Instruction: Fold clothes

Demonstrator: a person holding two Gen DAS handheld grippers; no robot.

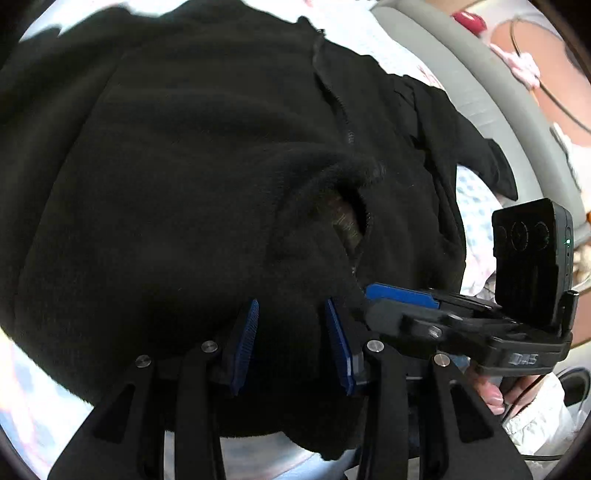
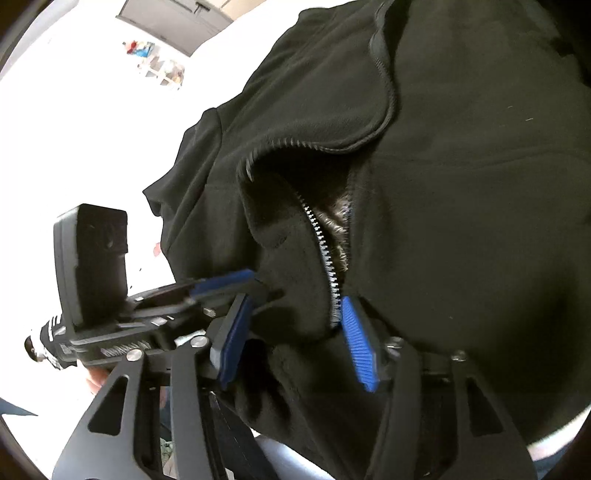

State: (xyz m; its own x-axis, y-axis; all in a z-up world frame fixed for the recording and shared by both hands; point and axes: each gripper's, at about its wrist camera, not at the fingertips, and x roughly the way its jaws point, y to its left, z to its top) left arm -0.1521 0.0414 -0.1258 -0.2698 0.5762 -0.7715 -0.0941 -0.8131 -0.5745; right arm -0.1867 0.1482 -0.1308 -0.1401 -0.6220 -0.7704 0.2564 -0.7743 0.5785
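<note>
A black fleece jacket [image 1: 184, 166] fills both views, spread over a light patterned sheet [image 1: 472, 199]. Its zipper [image 2: 325, 251] lies parted, with grey lining showing in the gap. My left gripper [image 1: 291, 306] rests low on the fleece; its blue pads stand apart with fabric lying between them, not visibly pinched. My right gripper [image 2: 295, 302] is closed around a thick bunch of fleece beside the zipper, whose teeth run down to the right pad. The two grippers are side by side: the right one's blue finger [image 1: 402, 295] shows in the left wrist view, and the left one's finger [image 2: 225, 280] in the right wrist view.
A grey padded rim [image 1: 480, 92] curves along the far side of the sheet, with a red object [image 1: 469, 18] beyond it. A person's hand [image 1: 491, 395] holds the right gripper's handle. A bright white surface [image 2: 92, 129] lies left of the jacket.
</note>
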